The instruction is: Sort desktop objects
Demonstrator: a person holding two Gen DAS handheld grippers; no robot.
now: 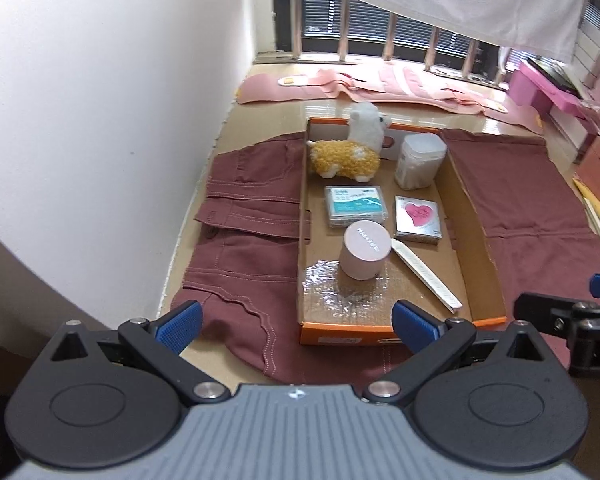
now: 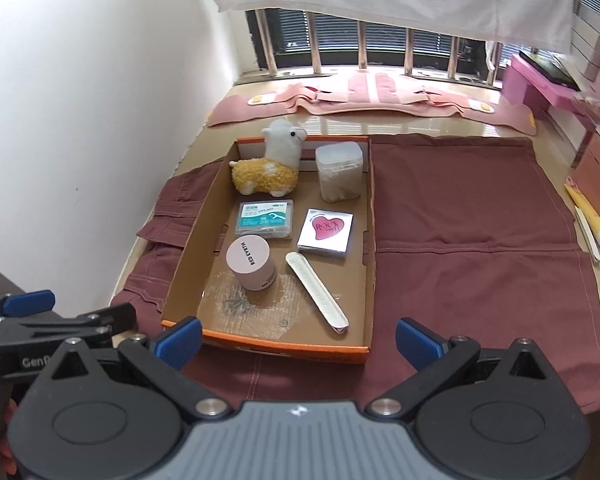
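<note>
We held both grippers short of the box: left gripper (image 1: pixel 296 322) jaws spread, empty; right gripper (image 2: pixel 298 342) likewise. Just ahead of the jaws sat the cardboard box (image 2: pixel 370 240) on maroon cloth (image 2: pixel 480 240). Nearest inside it, the white nail file (image 2: pixel 316 290) lay flat, long axis diagonal, near end rightward. Beside it stood the pink cylinder (image 2: pixel 252 264), upright. Beyond: floss box (image 2: pixel 265 219), heart card (image 2: pixel 326 232), swab jar (image 2: pixel 339 172), plush alpaca (image 2: pixel 272 164), head right.

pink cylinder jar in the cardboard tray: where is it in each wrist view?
Left wrist: pink jar centre frame, front half of the cardboard tray, upright beside bubble wrap.
Right wrist: pink jar left of centre, front-left of the tray.
Shared landmark: the white nail file lies just right of it in both.
</note>
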